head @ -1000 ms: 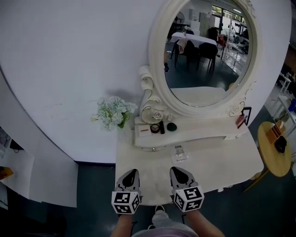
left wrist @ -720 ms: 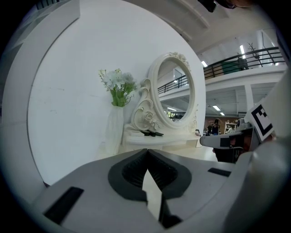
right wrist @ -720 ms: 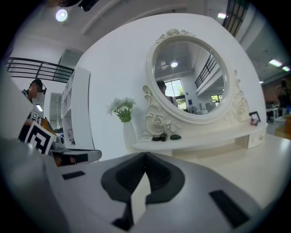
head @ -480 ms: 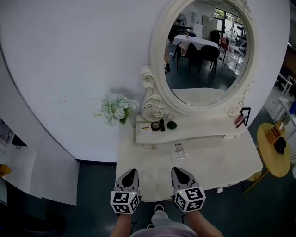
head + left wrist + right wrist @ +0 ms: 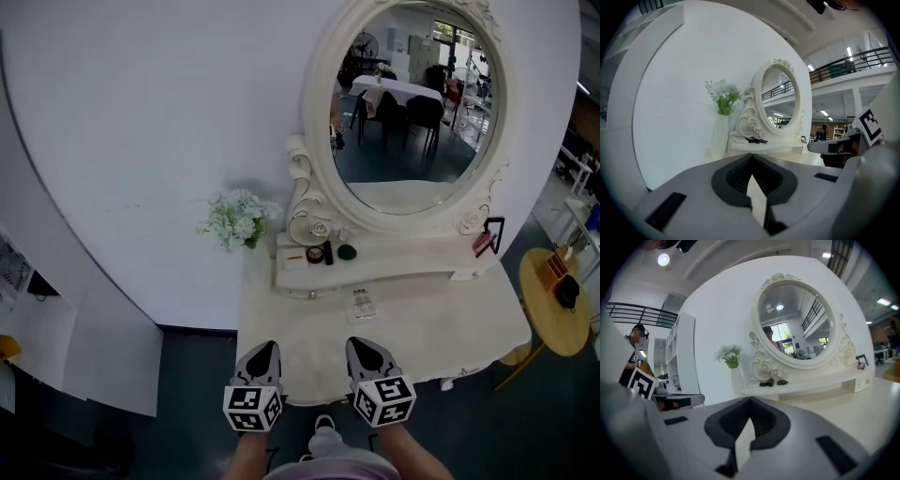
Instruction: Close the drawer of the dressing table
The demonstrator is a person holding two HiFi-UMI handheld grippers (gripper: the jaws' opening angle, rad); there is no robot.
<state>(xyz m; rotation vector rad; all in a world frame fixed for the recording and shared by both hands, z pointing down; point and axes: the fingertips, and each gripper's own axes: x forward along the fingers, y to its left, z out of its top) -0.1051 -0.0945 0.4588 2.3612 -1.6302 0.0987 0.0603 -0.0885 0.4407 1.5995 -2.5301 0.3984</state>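
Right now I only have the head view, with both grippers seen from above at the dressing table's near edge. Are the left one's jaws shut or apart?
Observer: Shut. In the left gripper view the left gripper has its pads together, with nothing between them.
Operator: And the right one?
Observer: The same. The right gripper is shut and empty in its own view.
Operator: I see the flowers only from above. What holds them?
Observer: A tall white vase, standing upright beside the mirror's carved frame.
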